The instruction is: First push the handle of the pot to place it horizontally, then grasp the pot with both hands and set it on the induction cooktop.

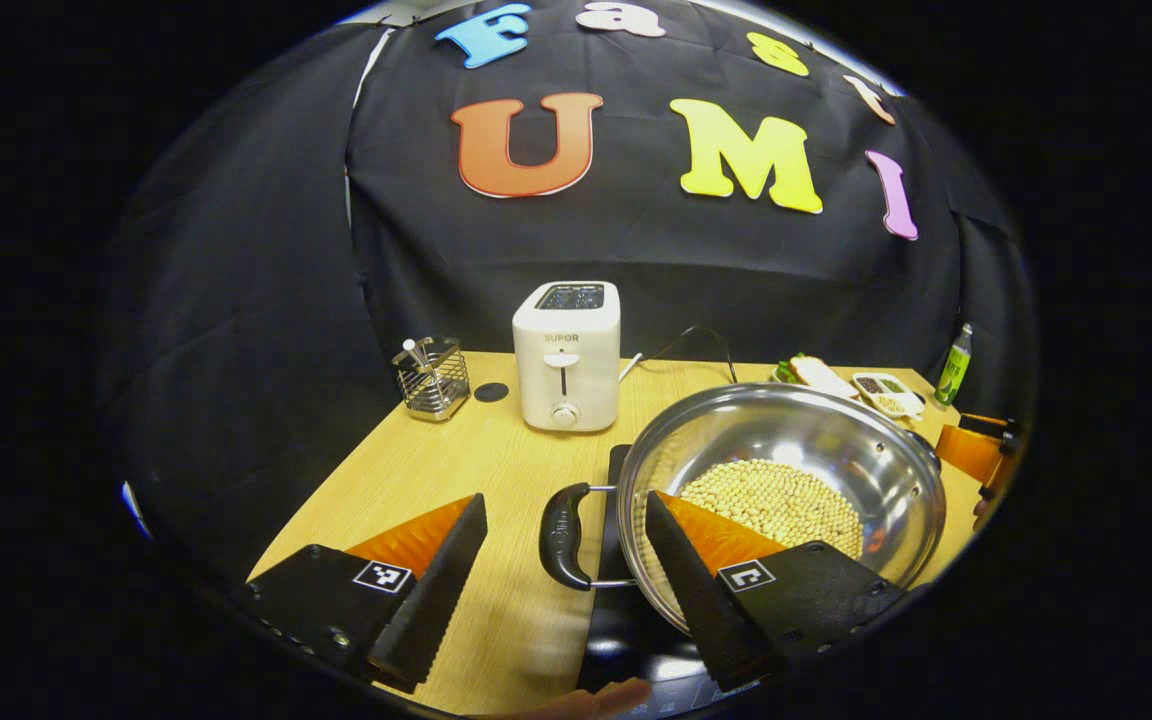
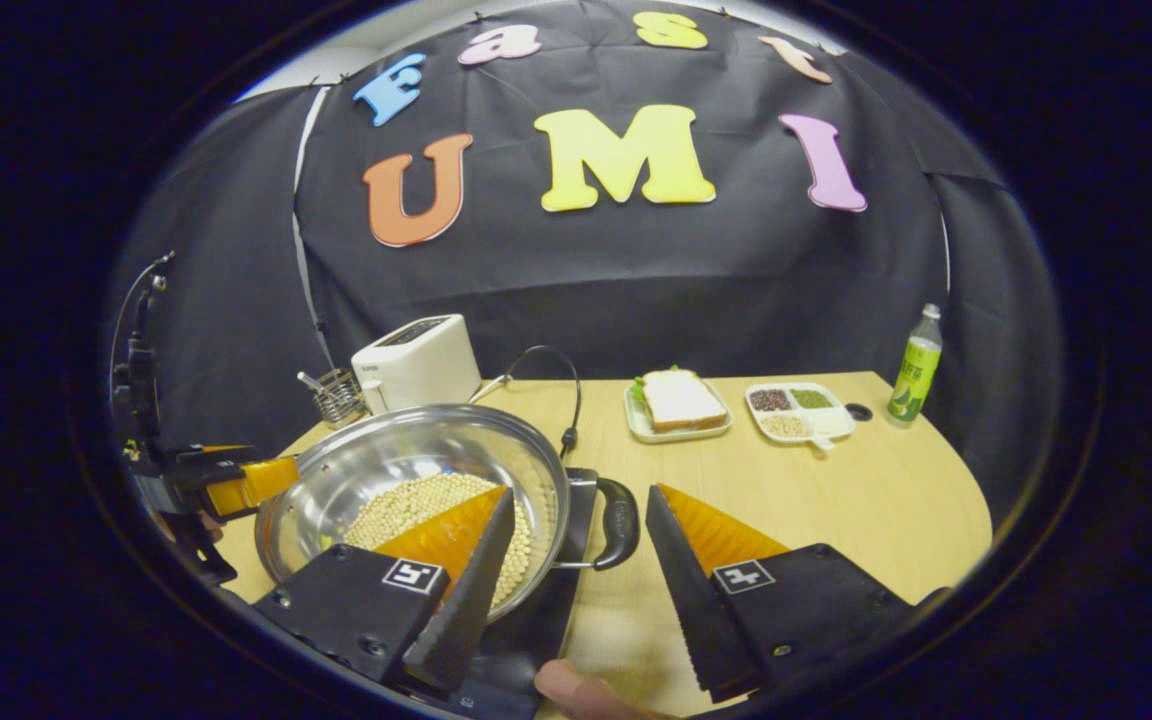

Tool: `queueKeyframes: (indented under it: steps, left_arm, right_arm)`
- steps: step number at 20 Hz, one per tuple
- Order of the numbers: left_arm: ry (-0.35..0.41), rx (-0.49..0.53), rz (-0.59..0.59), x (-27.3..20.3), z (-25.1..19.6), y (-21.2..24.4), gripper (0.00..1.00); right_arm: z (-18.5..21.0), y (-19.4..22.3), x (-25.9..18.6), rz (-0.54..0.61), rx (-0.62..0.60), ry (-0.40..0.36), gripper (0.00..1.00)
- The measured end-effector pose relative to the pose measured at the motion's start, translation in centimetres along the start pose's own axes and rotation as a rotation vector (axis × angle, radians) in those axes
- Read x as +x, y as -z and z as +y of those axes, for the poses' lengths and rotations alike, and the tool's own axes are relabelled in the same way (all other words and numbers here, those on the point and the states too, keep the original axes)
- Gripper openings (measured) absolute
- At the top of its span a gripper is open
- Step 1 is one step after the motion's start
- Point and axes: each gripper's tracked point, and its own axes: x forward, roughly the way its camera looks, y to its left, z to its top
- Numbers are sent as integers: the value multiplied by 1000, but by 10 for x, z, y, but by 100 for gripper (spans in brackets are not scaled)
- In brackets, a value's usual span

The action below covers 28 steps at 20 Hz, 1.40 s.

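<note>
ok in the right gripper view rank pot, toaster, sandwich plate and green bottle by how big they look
1. pot, though it sits nearest the camera
2. toaster
3. sandwich plate
4. green bottle

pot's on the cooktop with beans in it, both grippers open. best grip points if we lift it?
Take the pot by its two loop handles: left gripper on its handle, right gripper on the opposite one. Each handle sticks out level from the rim, already between open fingers, so come in from the sides. The wide, smooth rim gives poor purchase, and the beans call for a level lift.
</note>
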Motion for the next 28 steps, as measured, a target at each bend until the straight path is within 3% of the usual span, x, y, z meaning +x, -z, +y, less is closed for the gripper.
queueKeyframes:
  steps: [7, 14, 15, 16, 22, 28]
  left_arm:
    - [4, 1, -118, -86, -14, -36, 95]
    - [50, -12, -344, -198, -56, -87, 95]
    - [66, -16, -363, -211, -66, -89, 95]
    - [79, -21, -384, -225, -74, -91, 95]
    - [55, -23, -500, -293, -84, -89, 95]
    - [86, 5, -519, -314, -103, -66, 95]
  right_arm:
    - [-4, -35, -86, -154, -30, 33, 84]
    - [-19, -78, -208, -388, -115, 149, 86]
    - [-19, -78, -225, -404, -118, 149, 97]
    - [-20, -78, -238, -416, -119, 146, 100]
    - [-48, -79, -304, -457, -102, 198, 100]
    - [-66, -71, -348, -493, -76, 231, 100]
